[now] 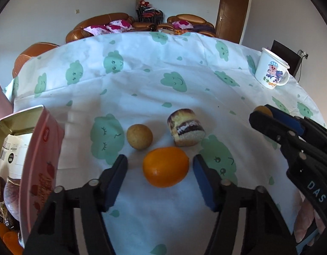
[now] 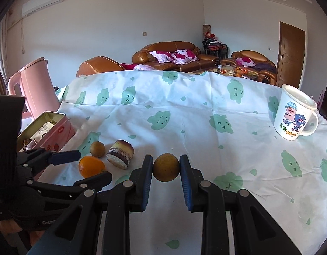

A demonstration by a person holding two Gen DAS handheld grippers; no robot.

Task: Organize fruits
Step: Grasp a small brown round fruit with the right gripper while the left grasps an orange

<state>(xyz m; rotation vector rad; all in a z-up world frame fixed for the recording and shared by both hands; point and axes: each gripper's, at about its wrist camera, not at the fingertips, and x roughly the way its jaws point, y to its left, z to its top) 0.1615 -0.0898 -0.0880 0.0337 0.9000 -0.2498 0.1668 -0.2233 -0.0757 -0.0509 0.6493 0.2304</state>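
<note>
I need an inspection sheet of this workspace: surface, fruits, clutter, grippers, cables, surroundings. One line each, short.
Surface: table under a white cloth with green cloud prints.
Job's things: orange and a small brown fruit lie on the cloth; a second brown fruit is held; more oranges inside the pink tin.
Clutter: cake roll slice, cartoon mug, pink kettle.
Grippers: left gripper open around the orange, fingers not touching; right gripper shut on the fruit.
Cables: nothing seen on the table.
Surroundings: brown sofas, wooden door.
</note>
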